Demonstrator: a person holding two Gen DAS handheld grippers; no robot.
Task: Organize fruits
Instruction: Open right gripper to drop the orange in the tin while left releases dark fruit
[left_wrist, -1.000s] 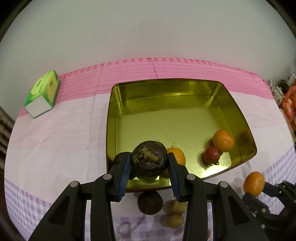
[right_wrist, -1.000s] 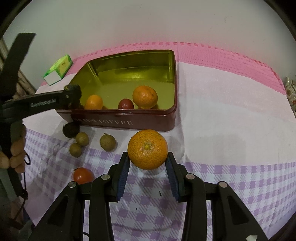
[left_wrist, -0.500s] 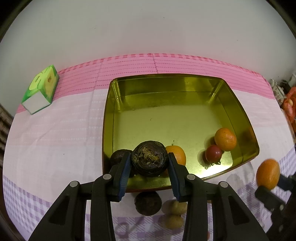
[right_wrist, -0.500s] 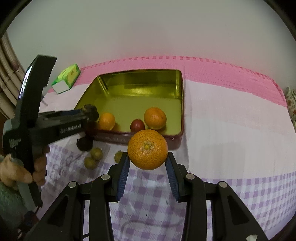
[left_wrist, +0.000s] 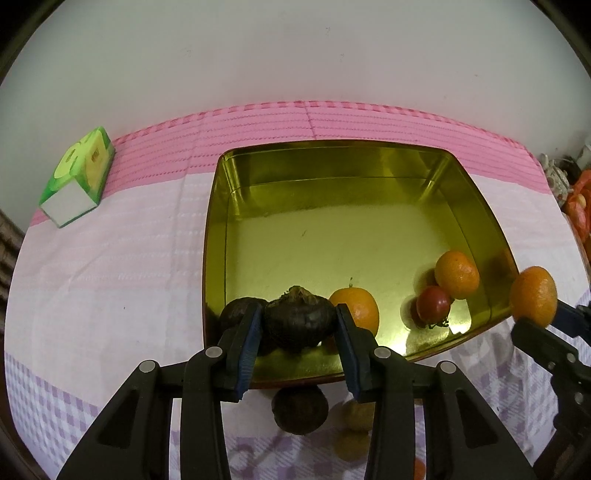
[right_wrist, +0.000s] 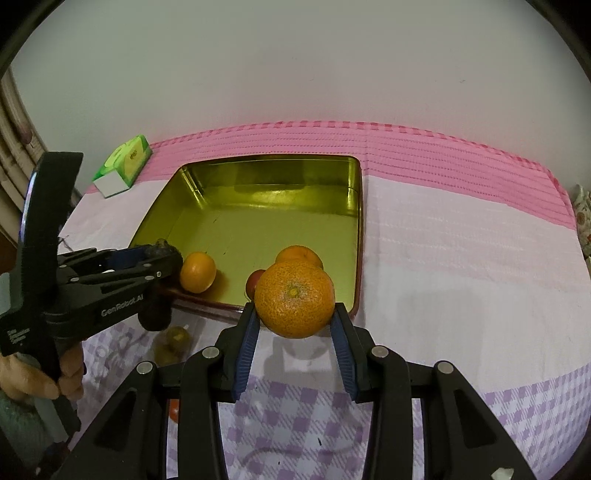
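Note:
My left gripper (left_wrist: 299, 319) is shut on a dark round fruit (left_wrist: 297, 326), held just inside the near edge of the gold tin (left_wrist: 332, 144). In the tin lie another dark fruit (left_wrist: 238, 314), two oranges (left_wrist: 356, 310) (left_wrist: 457, 274) and a small red fruit (left_wrist: 433, 306). My right gripper (right_wrist: 294, 314) is shut on a large orange (right_wrist: 294, 298), held above the tin's near right corner (right_wrist: 352, 295). From the left wrist, that orange (left_wrist: 533, 296) hangs beside the tin's right wall.
On the checked cloth in front of the tin lie a dark fruit (left_wrist: 300, 410), small tan fruits (left_wrist: 356, 415) and a red one (right_wrist: 173, 410). A green box (left_wrist: 77, 175) sits at the far left. A person's hand (right_wrist: 37, 380) holds the left gripper.
The right gripper carried its orange closer to the tin, up to its near right corner. The dark fruit turned between the left pads, so its stem end now faces up.

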